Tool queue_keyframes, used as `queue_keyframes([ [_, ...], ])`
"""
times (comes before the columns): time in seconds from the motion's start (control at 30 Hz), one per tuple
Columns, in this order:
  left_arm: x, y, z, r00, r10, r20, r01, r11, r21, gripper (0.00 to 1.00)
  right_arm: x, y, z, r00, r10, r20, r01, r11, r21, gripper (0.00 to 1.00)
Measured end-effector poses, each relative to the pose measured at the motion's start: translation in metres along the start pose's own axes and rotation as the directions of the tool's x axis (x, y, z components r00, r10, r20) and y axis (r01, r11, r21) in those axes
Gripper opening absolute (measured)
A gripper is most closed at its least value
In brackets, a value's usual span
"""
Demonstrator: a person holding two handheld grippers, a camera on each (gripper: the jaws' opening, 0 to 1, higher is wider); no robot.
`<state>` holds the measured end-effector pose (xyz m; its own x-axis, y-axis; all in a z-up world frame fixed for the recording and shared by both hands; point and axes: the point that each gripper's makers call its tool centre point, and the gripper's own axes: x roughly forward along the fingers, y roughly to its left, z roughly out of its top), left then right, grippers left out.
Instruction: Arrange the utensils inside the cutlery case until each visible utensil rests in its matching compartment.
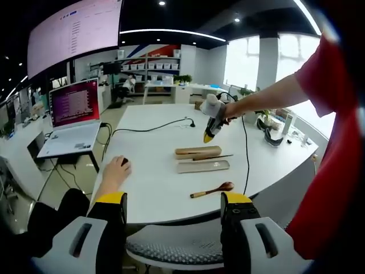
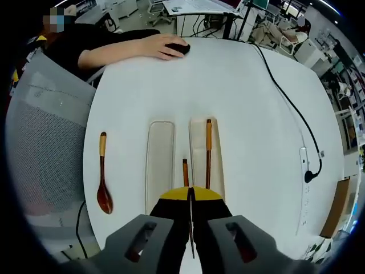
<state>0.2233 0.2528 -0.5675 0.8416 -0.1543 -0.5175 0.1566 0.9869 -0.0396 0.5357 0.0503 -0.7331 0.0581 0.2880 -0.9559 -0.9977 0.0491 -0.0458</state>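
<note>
Brown spoon (white table)

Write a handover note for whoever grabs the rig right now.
Left gripper: jaws open, empty, back from the table edge.
Right gripper: jaws shut on a chopstick, over the case.
Second chopstick already lies in one case half; other half empty.
Spoon lies on the table beside the case.
Left to do: place the held chopstick, then the spoon.
</note>
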Motion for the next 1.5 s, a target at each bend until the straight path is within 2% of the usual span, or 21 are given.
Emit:
queue_keyframes([
  [0.07,0.002,-0.001,0.0,1.0,-0.005,-0.004,0.005,1.0,0.004,0.68,0.002,0.001,-0.014,1.0,-0.001,-0.024,0.001,1.0,0.008,0.0],
  [0.17,0.005,-0.003,0.001,1.0,-0.012,-0.005,0.012,1.0,0.006,0.68,0.008,0.003,-0.027,1.0,-0.004,-0.02,0.004,1.0,0.008,0.0],
  [0.3,0.008,-0.005,0.001,1.0,-0.022,-0.01,0.022,1.0,0.011,0.68,0.01,0.003,-0.034,1.0,-0.014,-0.014,0.014,1.0,0.016,0.0],
  [0.53,0.01,-0.008,-0.001,0.999,-0.032,-0.017,0.032,0.999,0.008,0.68,0.017,0.0,-0.034,0.998,-0.06,0.008,0.06,0.998,-0.021,0.0],
  [0.63,0.009,-0.009,-0.004,0.999,-0.034,-0.03,0.034,0.999,0.012,0.68,0.023,0.006,-0.034,0.999,-0.039,-0.001,0.039,0.999,-0.006,0.0],
  [0.87,0.007,-0.008,-0.004,0.999,-0.028,-0.033,0.028,1.0,0.005,0.68,0.038,0.014,-0.035,0.999,-0.042,-0.006,0.042,0.999,-0.005,0.02],
  [0.97,0.007,-0.008,-0.001,0.999,-0.028,-0.026,0.028,1.0,0.003,0.68,0.044,0.009,-0.039,0.998,-0.055,-0.019,0.055,0.998,-0.014,0.04],
  [1.07,0.008,-0.007,-0.004,0.999,-0.021,-0.043,0.022,1.0,0.011,0.68,0.048,0.008,-0.041,0.998,-0.053,-0.022,0.053,0.999,0.003,0.05],
  [1.27,0.01,-0.01,-0.009,0.997,-0.016,-0.073,0.018,0.999,0.029,0.67,0.054,0.003,-0.051,0.995,-0.086,-0.05,0.086,0.996,-0.012,0.07],
  [1.5,0.01,-0.01,-0.009,0.997,-0.009,-0.075,0.011,1.0,0.028,0.67,0.061,0.005,-0.054,0.996,-0.078,-0.054,0.077,0.997,-0.014,0.05],
])
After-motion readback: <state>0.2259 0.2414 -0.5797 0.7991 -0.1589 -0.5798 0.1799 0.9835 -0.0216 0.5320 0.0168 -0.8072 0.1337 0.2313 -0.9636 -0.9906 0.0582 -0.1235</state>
